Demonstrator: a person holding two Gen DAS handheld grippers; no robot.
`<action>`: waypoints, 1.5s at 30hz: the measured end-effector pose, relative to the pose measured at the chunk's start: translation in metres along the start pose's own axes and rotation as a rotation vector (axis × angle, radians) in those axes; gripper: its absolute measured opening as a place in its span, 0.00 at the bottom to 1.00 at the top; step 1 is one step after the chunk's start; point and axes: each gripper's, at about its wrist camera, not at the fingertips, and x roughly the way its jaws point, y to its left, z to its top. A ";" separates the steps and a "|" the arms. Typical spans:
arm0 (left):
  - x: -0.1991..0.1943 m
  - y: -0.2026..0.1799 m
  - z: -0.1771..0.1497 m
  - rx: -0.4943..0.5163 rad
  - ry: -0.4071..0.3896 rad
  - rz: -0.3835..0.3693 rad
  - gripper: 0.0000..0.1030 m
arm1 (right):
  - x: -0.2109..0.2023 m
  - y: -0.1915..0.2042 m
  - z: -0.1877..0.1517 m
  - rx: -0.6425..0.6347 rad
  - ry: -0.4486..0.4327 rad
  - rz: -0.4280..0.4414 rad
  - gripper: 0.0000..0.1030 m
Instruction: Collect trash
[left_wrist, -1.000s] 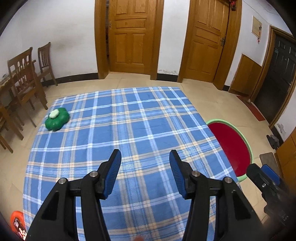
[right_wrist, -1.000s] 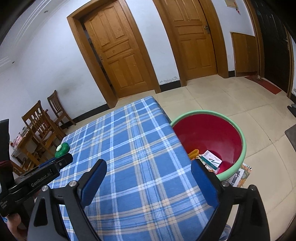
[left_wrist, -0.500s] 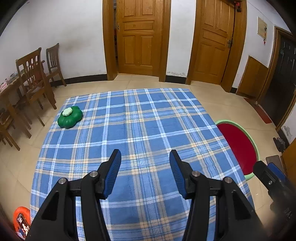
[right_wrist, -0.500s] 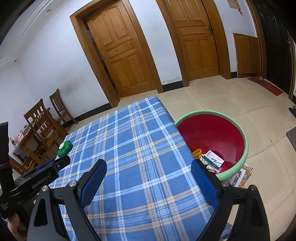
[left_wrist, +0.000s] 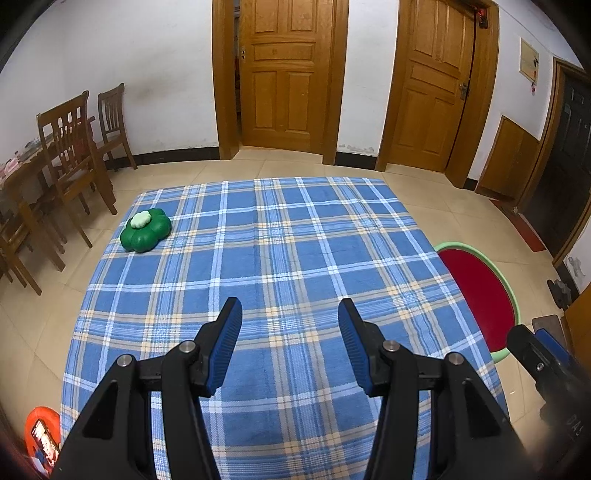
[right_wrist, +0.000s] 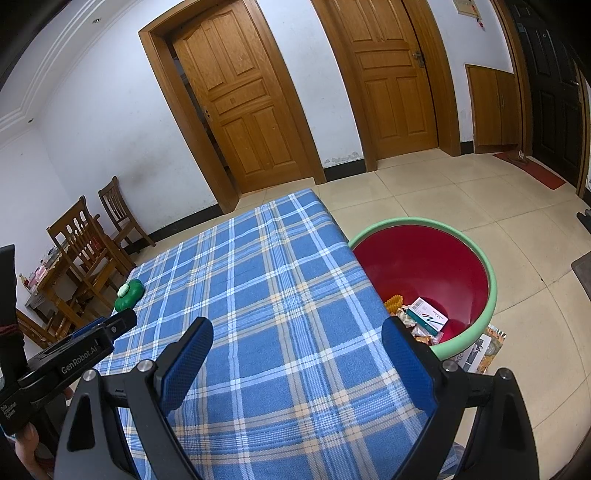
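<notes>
On the table's (left_wrist: 280, 258) far left, a green flower-shaped object (left_wrist: 145, 229) now sits nearer centre as the half-open, empty left gripper (left_wrist: 290, 332) has swung toward it. The right gripper (right_wrist: 295, 354) gapes wide, empty, beside the trash-filled basin (right_wrist: 491, 280).

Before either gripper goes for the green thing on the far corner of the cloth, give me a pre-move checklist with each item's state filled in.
1. Left gripper empty, jaws apart: ok.
2. Right gripper empty, jaws wide apart: ok.
3. Green clover-shaped object in sight, lying on the plaid cloth near its far left corner: ok.
4. Cloth between the left gripper and the green object free of other things: ok.
5. Red basin beside the table's right edge, open, with room above the trash already in it: ok.
6. Whether the green object is trash or something to keep: cannot tell.
</notes>
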 end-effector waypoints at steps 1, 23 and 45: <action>0.000 0.000 0.000 0.000 0.000 0.001 0.53 | 0.000 0.000 0.000 0.000 0.000 0.000 0.92; 0.000 0.002 -0.001 -0.004 0.001 0.002 0.53 | 0.000 0.000 0.000 -0.001 0.000 0.000 0.92; 0.000 0.004 -0.002 -0.008 0.001 0.003 0.53 | 0.000 0.000 0.000 -0.001 0.001 -0.001 0.92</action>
